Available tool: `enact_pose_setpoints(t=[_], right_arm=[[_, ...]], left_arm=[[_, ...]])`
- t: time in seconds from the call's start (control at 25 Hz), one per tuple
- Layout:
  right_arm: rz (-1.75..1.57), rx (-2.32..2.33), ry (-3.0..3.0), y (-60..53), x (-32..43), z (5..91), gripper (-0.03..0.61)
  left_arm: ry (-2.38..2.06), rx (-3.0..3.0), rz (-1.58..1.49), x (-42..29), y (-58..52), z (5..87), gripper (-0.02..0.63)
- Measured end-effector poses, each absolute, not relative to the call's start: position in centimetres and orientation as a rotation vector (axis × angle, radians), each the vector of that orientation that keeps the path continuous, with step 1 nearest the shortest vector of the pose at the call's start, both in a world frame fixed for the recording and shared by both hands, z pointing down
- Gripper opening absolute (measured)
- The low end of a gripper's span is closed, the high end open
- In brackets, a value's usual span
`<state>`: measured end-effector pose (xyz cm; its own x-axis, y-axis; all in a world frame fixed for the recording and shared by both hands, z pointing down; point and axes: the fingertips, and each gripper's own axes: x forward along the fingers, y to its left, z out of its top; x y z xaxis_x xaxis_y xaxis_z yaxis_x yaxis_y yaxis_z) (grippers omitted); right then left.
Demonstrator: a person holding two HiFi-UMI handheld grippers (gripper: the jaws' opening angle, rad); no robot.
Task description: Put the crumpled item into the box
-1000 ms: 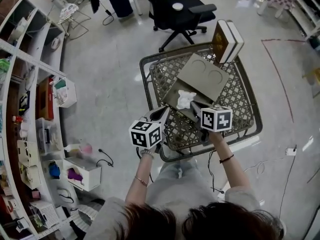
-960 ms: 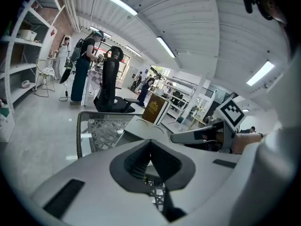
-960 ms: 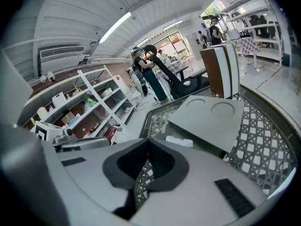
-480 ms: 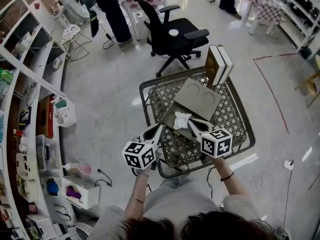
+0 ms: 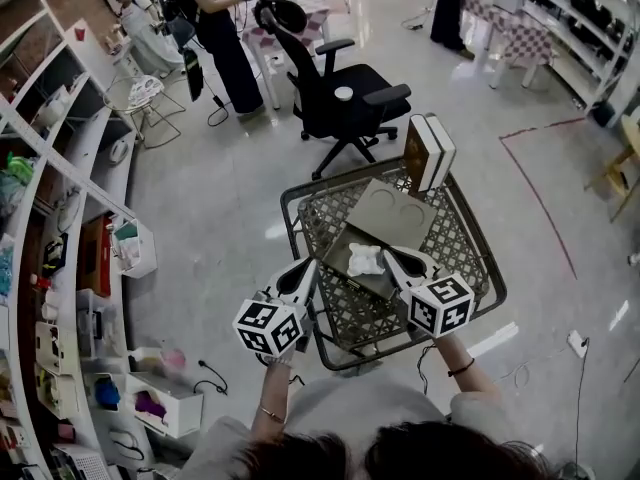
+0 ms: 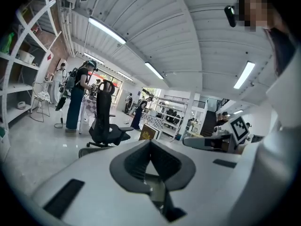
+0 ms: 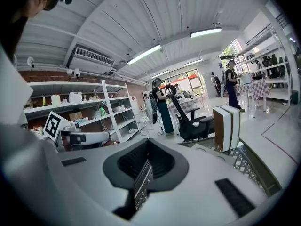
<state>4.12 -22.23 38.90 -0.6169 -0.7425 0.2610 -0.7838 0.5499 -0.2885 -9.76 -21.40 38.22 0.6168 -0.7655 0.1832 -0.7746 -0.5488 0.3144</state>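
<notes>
pale glossy floor spreads around one wire mesh basket (image 5: 455, 238), with one black office chair (image 5: 345, 93) behind the basket, white shelving (image 5: 60, 218) well to the basket's left, and a person in black (image 5: 215, 28) standing beyond the chair. one grey-green box (image 5: 372, 281) lies in the basket's middle with its lid (image 5: 392, 213) thrown back, the lid showing two round impressions. the single white crumpled item (image 5: 366, 259) sits inside the box. two thick books (image 5: 428, 153) stand leaning at the basket's far right corner; the brown cover carries a gold emblem whose print is too small to read. each of the two grippers wears a cube of black-and-white square markers, with no lettering legible. both forearms reach forward from the basket's near side, and the grippers angle inward toward the box. the left gripper (image 5: 308, 265) hangs over the basket's near left rim, apart from the box, its jaws pressed together on nothing. the right gripper (image 5: 388, 255) has its tip just beside the crumpled item at the box's right edge, jaws likewise clenched and empty. a dark band circles the right wrist (image 5: 459, 370).
</notes>
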Motion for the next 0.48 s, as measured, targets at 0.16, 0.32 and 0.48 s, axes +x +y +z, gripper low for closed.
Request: enact_pose_setpoints(t=[0.16, 0.32, 0.48], right_arm=[[0.500, 1.380, -2.680, -22.0, 4.7, 37.2, 0.021], [0.448, 1.413, -2.693, -22.0, 5.4, 35.7, 0.021], [0.363, 1.421, -2.690, -22.0, 5.8, 34.4, 0.021]], left_arm=[[-1.250, 2.510, 0.002, -10.1, -20.8, 36.7, 0.017], [-1.258, 2.558, -0.037, -10.4, -20.7, 35.0, 0.017], [-1.269, 2.596, -0.061, -11.0, -20.7, 33.7, 0.017]])
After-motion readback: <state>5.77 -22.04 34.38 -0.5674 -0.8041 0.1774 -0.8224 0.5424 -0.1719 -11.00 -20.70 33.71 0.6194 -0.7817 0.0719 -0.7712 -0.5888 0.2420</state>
